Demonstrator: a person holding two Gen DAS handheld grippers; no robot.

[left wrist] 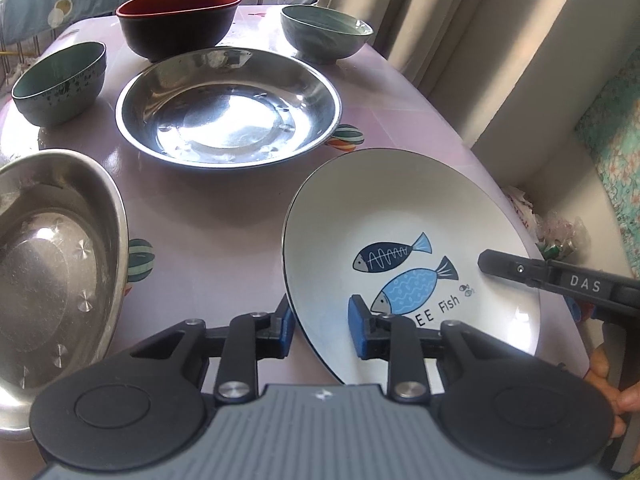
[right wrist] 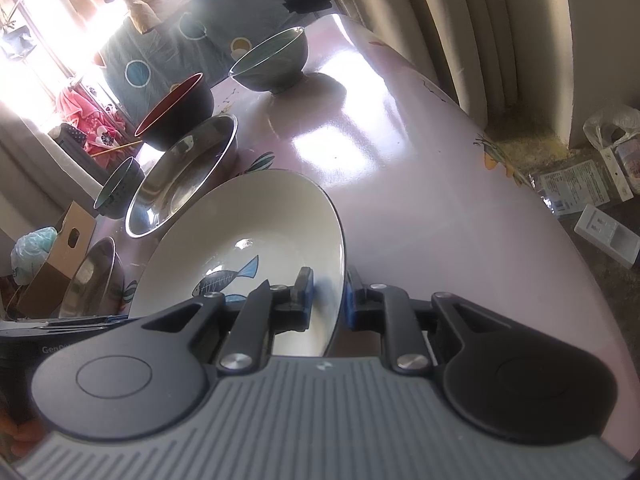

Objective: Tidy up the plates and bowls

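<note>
your left gripper (left wrist: 322, 322) straddles the near-left rim of the white fish plate (left wrist: 404, 240), one blue pad below the rim and one above it on the inner face; there is a visible gap at the rim, so you cannot tell from here whether the pads actually press. your right gripper (right wrist: 330, 302) is clamped on the same plate's rim on its other side, one pad on the white inside and one behind the dark edge, both tight against it. from the left wrist view its black finger (left wrist: 508, 268) lies across the plate's right side, past the two blue fish.

the plate is tilted, its left edge lifted off the pink table (left wrist: 224, 216), and it sits at the table's near right corner, close to the right edge by the curtains (left wrist: 460, 40).

the large steel plate (left wrist: 228, 106) lies flat mid-table, just beyond the fish plate and apart from it. a second steel dish (left wrist: 56, 272) is at the near left edge. along the far edge stand three bowls: a green speckled bowl (left wrist: 60, 84) at the left, a black bowl with red inside (left wrist: 178, 22) in the middle, and a pale green bowl (left wrist: 326, 34) toward the right. all three are upright and apart from one another. part of your hand (left wrist: 612, 384) shows at the right behind the right gripper's handle.
</note>
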